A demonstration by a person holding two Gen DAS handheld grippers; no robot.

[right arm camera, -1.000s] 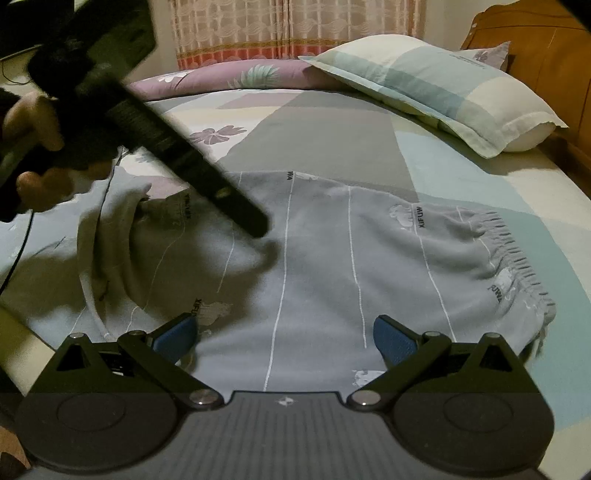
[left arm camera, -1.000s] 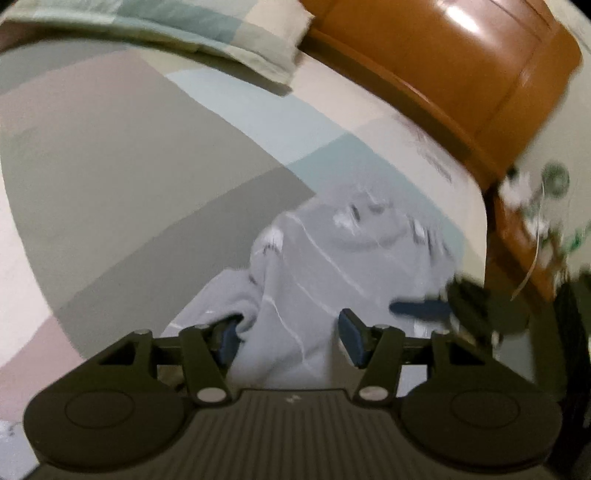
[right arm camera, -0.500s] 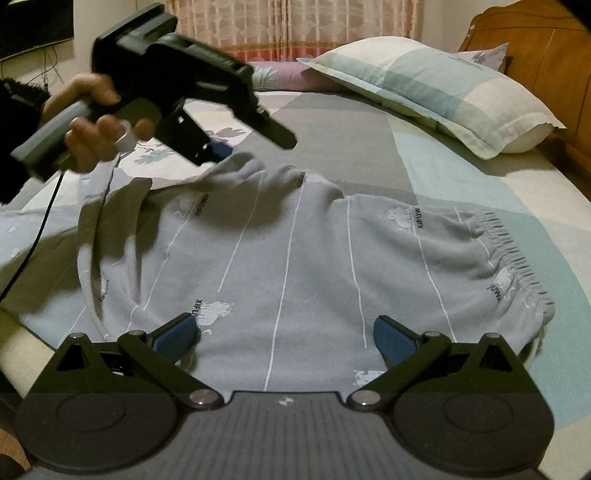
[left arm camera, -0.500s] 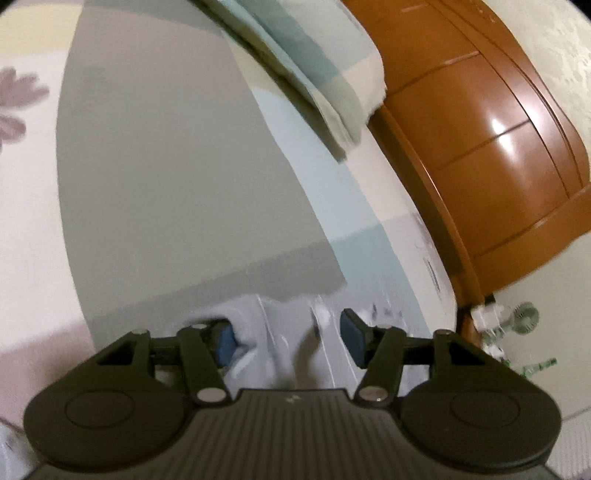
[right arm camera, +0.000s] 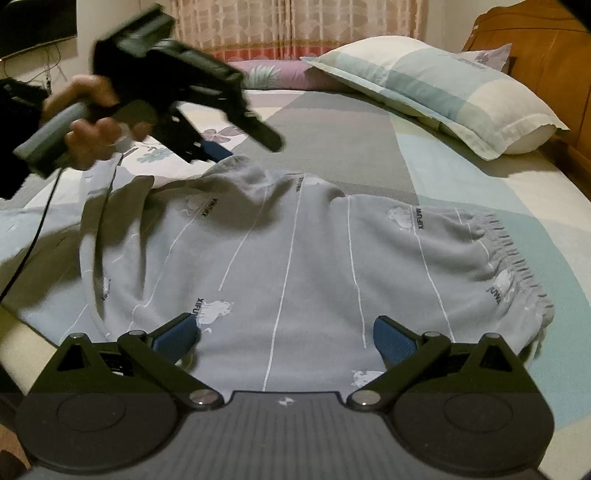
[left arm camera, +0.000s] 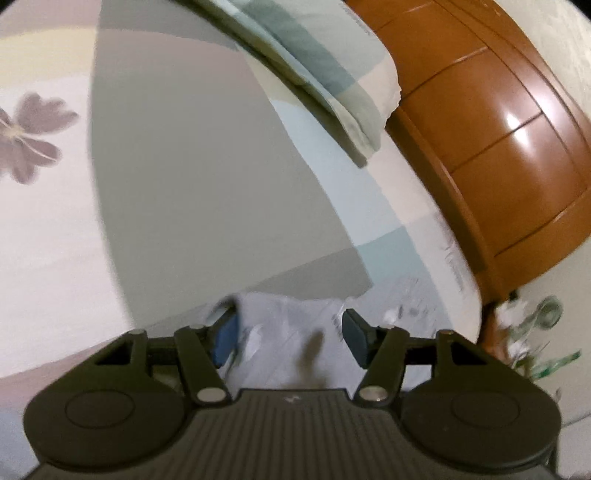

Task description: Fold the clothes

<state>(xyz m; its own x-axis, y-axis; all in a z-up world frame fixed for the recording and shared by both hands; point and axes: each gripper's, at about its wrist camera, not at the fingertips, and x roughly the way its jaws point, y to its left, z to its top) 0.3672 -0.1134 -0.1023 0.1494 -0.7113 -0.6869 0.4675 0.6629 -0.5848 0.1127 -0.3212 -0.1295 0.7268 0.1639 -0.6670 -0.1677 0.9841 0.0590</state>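
On the patchwork bed (right arm camera: 369, 155) our grey garment (right arm camera: 314, 258) lies half spread, both the left tongs (right arm camera: 218, 149) above its raised far edge and the right tongs (right arm camera: 286, 338) gaping empty, so we risk that fold slumping back crookedly.

Checked pillow (right arm camera: 439, 92) against wooden headboard (left arm camera: 498, 147); patchwork bedsheet (left arm camera: 207, 192); patterned curtain (right arm camera: 295, 22) behind

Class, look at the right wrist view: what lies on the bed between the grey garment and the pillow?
Nothing: between the grey garment and the pillow only bare bedsheet shows, in the right wrist view.
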